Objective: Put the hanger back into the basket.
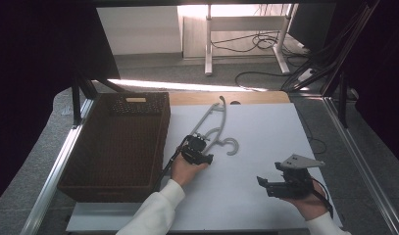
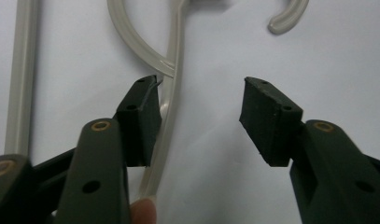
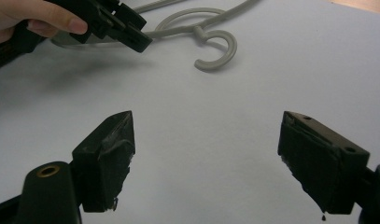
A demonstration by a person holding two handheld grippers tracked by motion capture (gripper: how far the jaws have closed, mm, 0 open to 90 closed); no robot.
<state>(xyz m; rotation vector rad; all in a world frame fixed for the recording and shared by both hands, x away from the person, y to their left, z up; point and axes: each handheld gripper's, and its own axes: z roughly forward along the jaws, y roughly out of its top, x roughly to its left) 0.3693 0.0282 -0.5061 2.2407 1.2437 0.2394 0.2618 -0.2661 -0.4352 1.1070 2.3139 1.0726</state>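
Observation:
A grey plastic clothes hanger (image 1: 209, 113) lies flat on the white tabletop (image 1: 270, 132), its hook (image 1: 231, 147) curling toward the table's middle. My left gripper (image 1: 198, 141) is open right over the hanger's lower end. In the left gripper view one hanger bar (image 2: 176, 56) runs just inside the left jaw, touching or nearly touching it, and the left gripper (image 2: 199, 109) grips nothing. My right gripper (image 1: 268, 175) hovers open near the front right, well short of the hanger. In the right gripper view the right gripper (image 3: 206, 154) spans bare table, with the hook (image 3: 220, 49) and the left gripper (image 3: 117, 21) beyond.
A dark brown wicker basket (image 1: 106, 188) stands at the table's left side, close to my left hand. Beyond the table's far edge are floor cables (image 1: 258, 41) and a white desk frame (image 1: 208, 44). Metal rails (image 1: 356, 147) run along both sides.

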